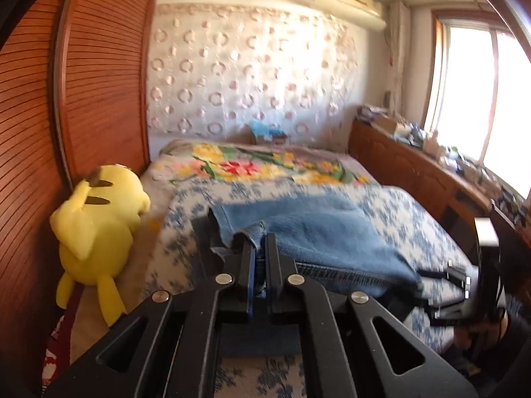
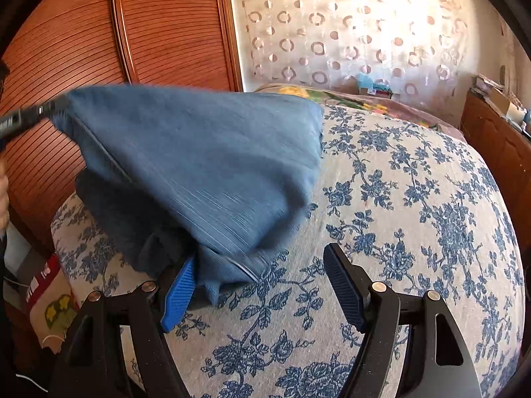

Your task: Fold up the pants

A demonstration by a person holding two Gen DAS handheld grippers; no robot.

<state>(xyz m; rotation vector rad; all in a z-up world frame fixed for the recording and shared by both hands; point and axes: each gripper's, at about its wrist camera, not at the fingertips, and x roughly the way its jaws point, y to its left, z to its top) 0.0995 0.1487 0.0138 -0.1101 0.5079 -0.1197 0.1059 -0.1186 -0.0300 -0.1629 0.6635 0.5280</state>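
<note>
Blue denim pants [image 2: 199, 172] on the floral bed [image 2: 415, 199], long axis left–right; left hand-held gripper [image 1: 260, 242] pinches their raised left end, right hand-held gripper [image 2: 265, 278] gapes empty; bed right clear.

Looking past the fingertips at a bed [image 1: 415, 212] in blue-flowered white cover, bright floral blanket [image 1: 239, 165] lying beyond. Slatted wooden wardrobe doors [image 1: 106, 76] standing left of the fingers, ring-patterned curtain [image 1: 252, 66] hanging far ahead, air conditioner [image 1: 351, 3] above it. Sun glaring through window [image 1: 471, 93] right, over cluttered wooden cabinet [image 1: 408, 165].
</note>
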